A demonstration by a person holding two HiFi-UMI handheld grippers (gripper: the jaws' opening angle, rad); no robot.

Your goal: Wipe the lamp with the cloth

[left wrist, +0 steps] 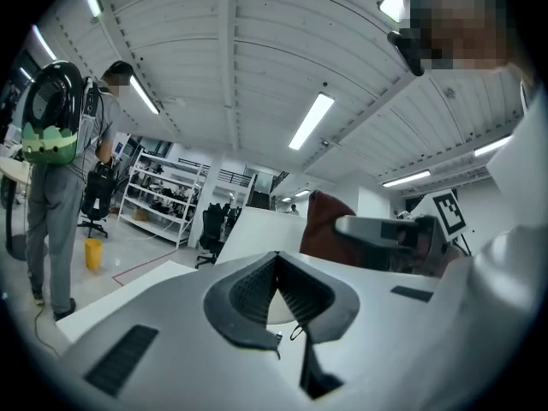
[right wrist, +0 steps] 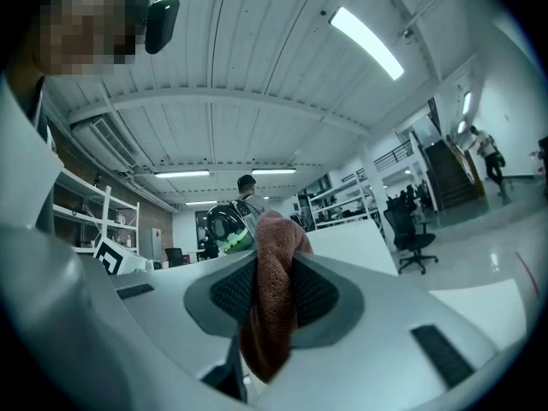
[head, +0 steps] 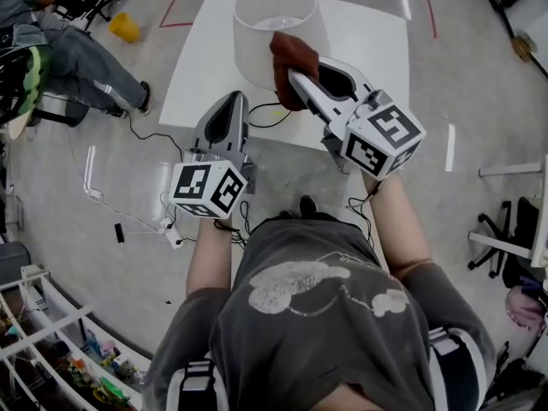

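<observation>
A dark grey short-sleeved T-shirt (head: 317,315) with a pale print is worn. The left gripper (head: 233,101) and right gripper (head: 298,77) are shelled pale grey, padded black, and capped with black-and-white marker cubes (head: 208,188).

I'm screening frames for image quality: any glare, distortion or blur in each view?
Head view: evenly lit, sharp, glare streaks on the glossy floor. Left gripper view: fisheye bend, dark corners, ceiling light blown out. Right gripper view: same fisheye; the close cloth looks slightly soft.

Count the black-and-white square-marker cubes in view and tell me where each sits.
2. One marker cube rides on the left gripper, near the white table's front edge. The other marker cube is on the right gripper, which clamps the rust-brown cloth. None seems hidden.
</observation>
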